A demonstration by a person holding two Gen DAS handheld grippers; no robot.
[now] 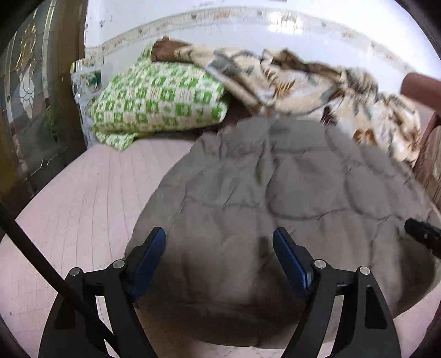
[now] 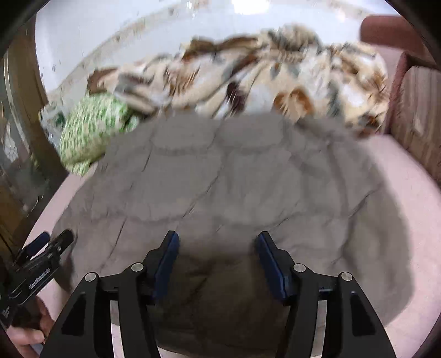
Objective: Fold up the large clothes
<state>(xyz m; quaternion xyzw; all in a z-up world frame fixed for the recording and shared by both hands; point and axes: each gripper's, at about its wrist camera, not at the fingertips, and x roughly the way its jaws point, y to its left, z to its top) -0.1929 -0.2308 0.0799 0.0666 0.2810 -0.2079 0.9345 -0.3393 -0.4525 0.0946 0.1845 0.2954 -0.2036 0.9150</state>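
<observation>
Grey quilted jacket (image 1: 275,187) fills the centre of both frames, spread on the pink bed (image 1: 82,198). Behind it, across the upper right, lies a patterned blanket (image 2: 275,77); at upper left, a green checked pillow (image 1: 160,102). Left tool (image 1: 219,258) and right tool (image 2: 217,261) hover over its near edge, jaws apart, gripping nothing.

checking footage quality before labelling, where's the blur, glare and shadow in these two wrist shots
Left wrist view: patterned blanket smeared by motion, glare on the pale wall, dark shadow on the grey quilted garment between the left gripper fingers. Right wrist view: blurrier overall, blanket and green checked pillow soft, shadow under the right gripper, fisheye bending the bed edge.
</observation>
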